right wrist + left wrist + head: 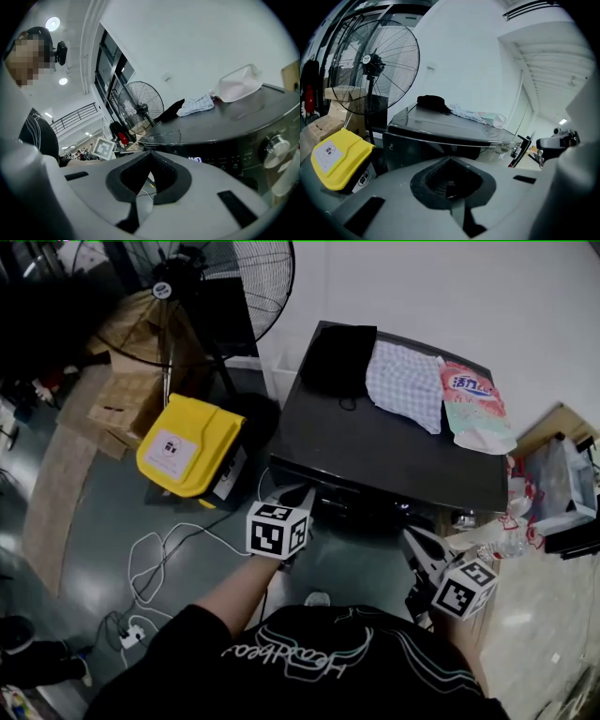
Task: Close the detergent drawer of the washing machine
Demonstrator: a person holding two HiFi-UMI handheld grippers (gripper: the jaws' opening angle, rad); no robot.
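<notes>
1. Black shirt (309, 662) of the person fills the bottom of the head view, below the washing machine (375, 451).
2. Seen from above, the washing machine has a dark flat top, and its front faces the person.
3. A standing fan (225, 277) is behind the machine's left side.
4. A yellow box (187, 446) sits on the floor left of the machine, lid down, so its contents are hidden.
5. On the machine's top, from left to right, lie a black cloth (337, 357), a checked cloth (405, 385) and a detergent pouch (473, 409) lying flat.
6. The left gripper (302, 493) points at the machine's front left corner. Its jaws meet at the tips with nothing between them.
7. The right gripper (410, 538) is near the machine's front right and is likewise closed and empty.
8. The detergent drawer (408, 143) is at the machine's upper front left. Its face is toward the person and its long side follows the front edge. It is too dark to tell whether it sticks out.
</notes>
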